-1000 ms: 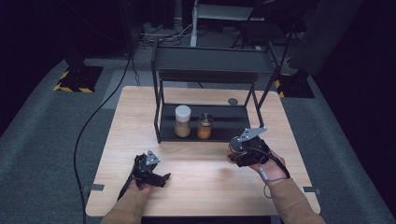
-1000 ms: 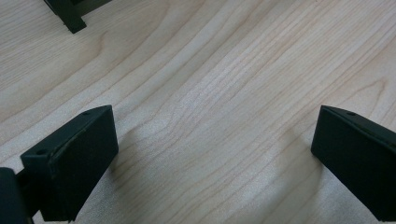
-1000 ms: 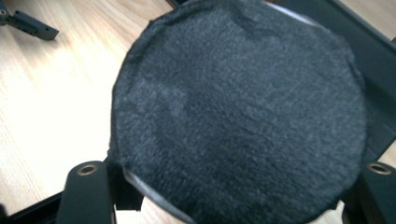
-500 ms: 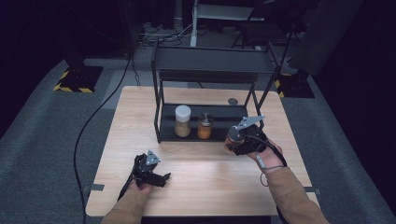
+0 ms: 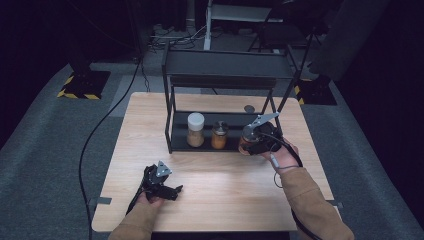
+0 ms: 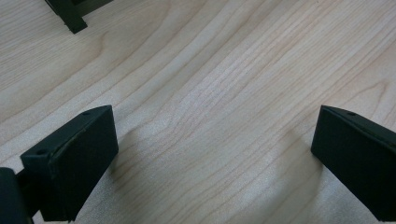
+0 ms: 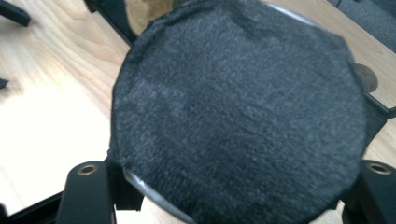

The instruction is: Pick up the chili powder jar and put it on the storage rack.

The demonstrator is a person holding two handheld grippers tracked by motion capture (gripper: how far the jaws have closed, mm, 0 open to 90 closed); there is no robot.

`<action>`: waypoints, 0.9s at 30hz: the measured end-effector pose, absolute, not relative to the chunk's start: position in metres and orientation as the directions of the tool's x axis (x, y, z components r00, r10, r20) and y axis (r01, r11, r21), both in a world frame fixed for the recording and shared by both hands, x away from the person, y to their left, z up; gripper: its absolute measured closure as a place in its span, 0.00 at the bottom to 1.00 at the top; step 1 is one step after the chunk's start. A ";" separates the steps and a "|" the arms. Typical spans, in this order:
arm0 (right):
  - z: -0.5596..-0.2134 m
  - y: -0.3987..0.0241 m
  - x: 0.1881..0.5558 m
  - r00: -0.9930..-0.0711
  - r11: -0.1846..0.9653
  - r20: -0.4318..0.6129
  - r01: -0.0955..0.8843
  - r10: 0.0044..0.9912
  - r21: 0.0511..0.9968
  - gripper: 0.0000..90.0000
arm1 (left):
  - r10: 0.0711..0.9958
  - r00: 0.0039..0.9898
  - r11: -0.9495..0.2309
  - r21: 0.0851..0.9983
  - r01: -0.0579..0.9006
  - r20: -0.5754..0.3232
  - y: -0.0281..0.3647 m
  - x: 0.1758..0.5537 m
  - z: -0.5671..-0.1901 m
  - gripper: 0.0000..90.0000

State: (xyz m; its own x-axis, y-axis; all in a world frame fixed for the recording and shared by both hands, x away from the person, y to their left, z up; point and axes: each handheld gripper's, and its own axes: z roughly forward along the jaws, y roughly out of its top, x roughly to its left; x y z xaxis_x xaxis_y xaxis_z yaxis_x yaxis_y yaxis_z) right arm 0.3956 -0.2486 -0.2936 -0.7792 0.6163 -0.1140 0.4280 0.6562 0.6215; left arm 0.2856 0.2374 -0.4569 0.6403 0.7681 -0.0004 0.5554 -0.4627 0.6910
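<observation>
While the left gripper rests with jaws apart near the counter's front-left corner, the right gripper clamps a dark-lidded jar at the rack's lower-right end. It is probably glass: rigid, slippery, breakable, best held around its body.

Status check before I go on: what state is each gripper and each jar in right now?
left gripper: open, jaws wide apart over bare table, holding nothing.
right gripper: shut on the dark-lidded jar at the rack's lower shelf.
white-lidded jar: upright on the lower shelf, lid on.
small amber jar: upright beside it, lid on.
</observation>
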 end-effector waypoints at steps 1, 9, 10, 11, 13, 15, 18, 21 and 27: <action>-0.293 -0.248 0.398 -0.777 0.655 -0.114 0.431 0.619 0.621 0.34 | 0.768 0.641 -0.464 0.690 0.555 0.000 0.237 0.286 -0.457 0.00; -0.296 -0.239 0.416 -0.765 0.659 -0.127 0.443 0.631 0.607 0.34 | 0.767 0.641 -0.464 0.690 0.555 0.001 0.237 0.286 -0.457 0.00; -0.296 -0.239 0.416 -0.765 0.659 -0.127 0.443 0.631 0.607 0.34 | 0.767 0.641 -0.464 0.690 0.555 0.001 0.237 0.286 -0.457 0.00; -0.297 -0.238 0.418 -0.763 0.658 -0.125 0.447 0.634 0.607 0.34 | 0.767 0.641 -0.464 0.690 0.555 0.001 0.237 0.286 -0.457 0.00; -0.301 -0.238 0.424 -0.757 0.649 -0.118 0.456 0.643 0.609 0.34 | 0.767 0.642 -0.465 0.690 0.555 0.001 0.238 0.286 -0.457 0.00; -0.305 -0.238 0.429 -0.750 0.642 -0.113 0.466 0.652 0.609 0.34 | 0.767 0.641 -0.465 0.690 0.555 0.001 0.237 0.286 -0.457 0.00; -0.309 -0.238 0.434 -0.743 0.635 -0.108 0.477 0.661 0.608 0.34 | 0.767 0.641 -0.464 0.690 0.555 0.000 0.238 0.286 -0.457 0.00; -0.317 -0.237 0.443 -0.736 0.630 -0.101 0.492 0.670 0.601 0.34 | 0.766 0.642 -0.466 0.690 0.554 0.001 0.238 0.286 -0.457 0.00; -0.328 -0.236 0.452 -0.725 0.621 -0.091 0.510 0.683 0.595 0.34 | 0.767 0.642 -0.464 0.690 0.556 -0.002 0.238 0.285 -0.457 0.00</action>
